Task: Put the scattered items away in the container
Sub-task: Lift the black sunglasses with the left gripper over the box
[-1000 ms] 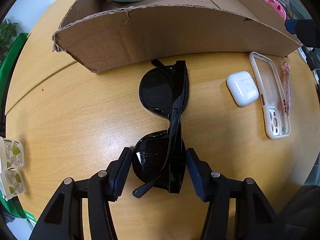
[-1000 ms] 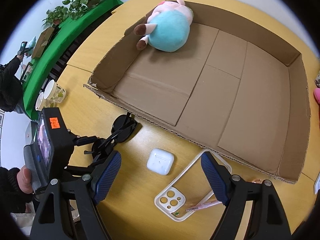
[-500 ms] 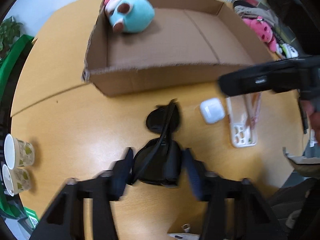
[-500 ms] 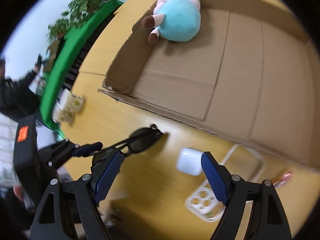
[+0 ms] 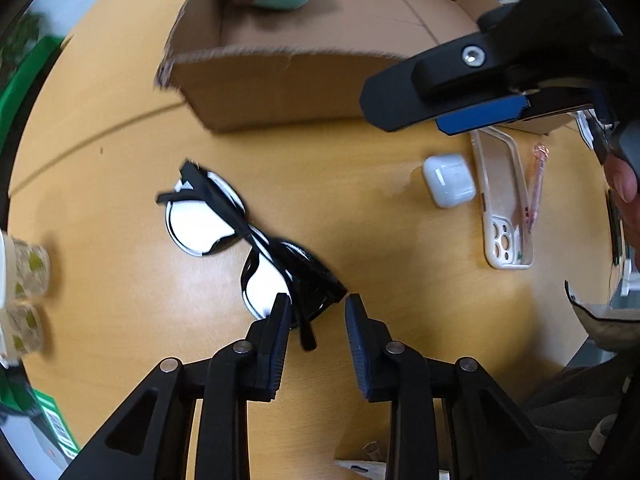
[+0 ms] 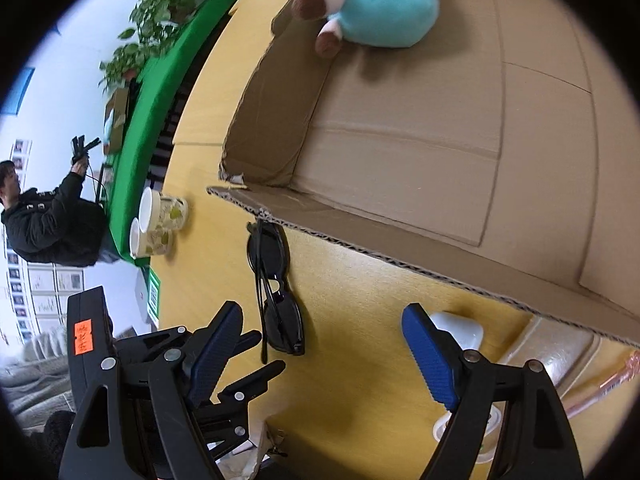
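Risk first: the left gripper (image 5: 314, 320) is closing on only the near corner of the black plastic folded sunglasses (image 5: 248, 236), with a loose temple arm poking down between the jaws; judging by that, the pads could catch just the arm tip and the frame could swing, twist out or drop short of the shallow brown cardboard box (image 5: 304, 76). In the left wrist view the jaws are narrow but not visibly pressing on the frame yet, gap showing on the right pad side, so no firm hold. Sunglasses lie on the yellow wood tabletop (image 5: 120, 320), running from the fingertips out toward 10 o'clock, far lens near the box's front wall. Right gripper (image 6: 324, 348) stands wide apart with nothing in it, hovering with the white glossy earbud case (image 6: 460, 330) just behind its right finger at about 1 o'clock; a careless descent could knock the case or the clear phone case (image 5: 502, 204) beside it. Thin pink pen (image 5: 534, 188) lies along the phone case's far side. Teal and pink plush toy (image 6: 380, 4) already sits inside the box, back corner.
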